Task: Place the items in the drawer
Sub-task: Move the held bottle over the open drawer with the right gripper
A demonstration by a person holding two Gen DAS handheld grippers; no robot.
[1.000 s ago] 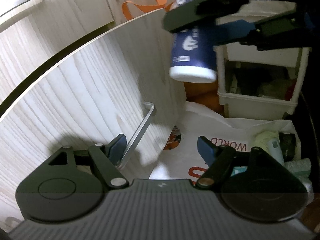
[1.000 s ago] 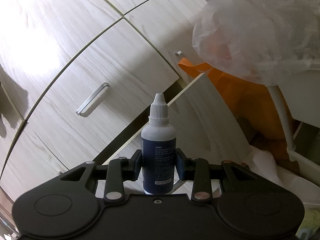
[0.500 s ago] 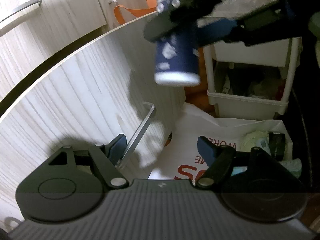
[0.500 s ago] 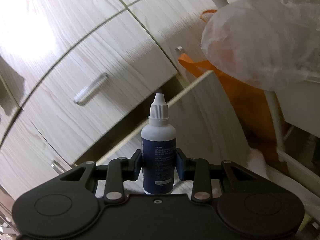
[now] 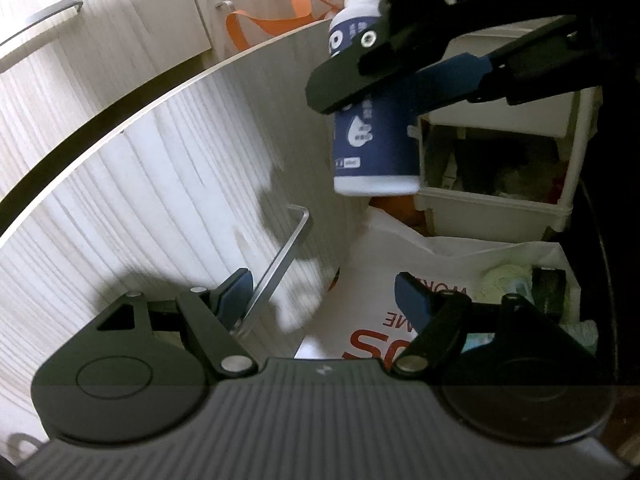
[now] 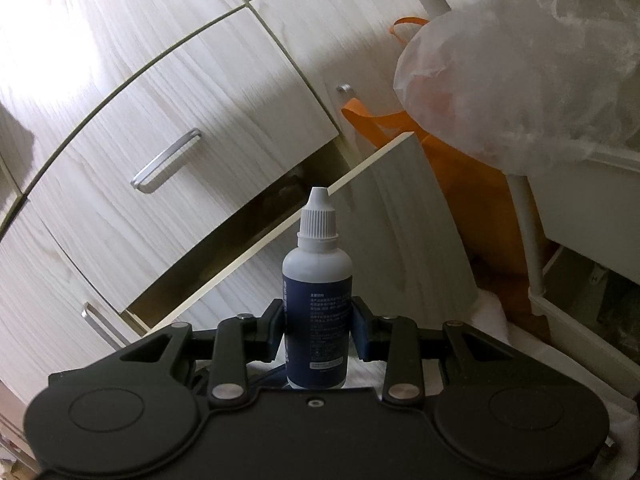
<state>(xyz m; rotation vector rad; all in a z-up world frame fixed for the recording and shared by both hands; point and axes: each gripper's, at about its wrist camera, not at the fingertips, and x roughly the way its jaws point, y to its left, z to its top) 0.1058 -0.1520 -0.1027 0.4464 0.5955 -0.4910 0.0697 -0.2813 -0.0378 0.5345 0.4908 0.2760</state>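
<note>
A small dropper bottle (image 6: 318,280) with a white cap and a dark blue label stands upright between the pads of my right gripper (image 6: 318,324), which is shut on it. In the left wrist view the same bottle (image 5: 372,148) hangs in the right gripper (image 5: 400,68) above the drawer's right end. The drawer front (image 5: 180,180) is pulled out, and a dark gap (image 6: 248,236) shows behind it. My left gripper (image 5: 324,294) is open, its left finger (image 5: 236,292) beside the drawer's metal handle (image 5: 280,256).
A closed drawer with a bar handle (image 6: 166,166) sits above the open one. An orange bag (image 6: 460,184) and a bulging translucent bag (image 6: 512,72) hang to the right. A white storage rack (image 5: 492,200) and a white printed bag (image 5: 420,264) with several items stand on the floor.
My right gripper has swung and tilted with the bottle, whose cap now shows in the left wrist view. In the right wrist view the drawer gap has come nearer the bottle's tip. The left gripper has kept still.
</note>
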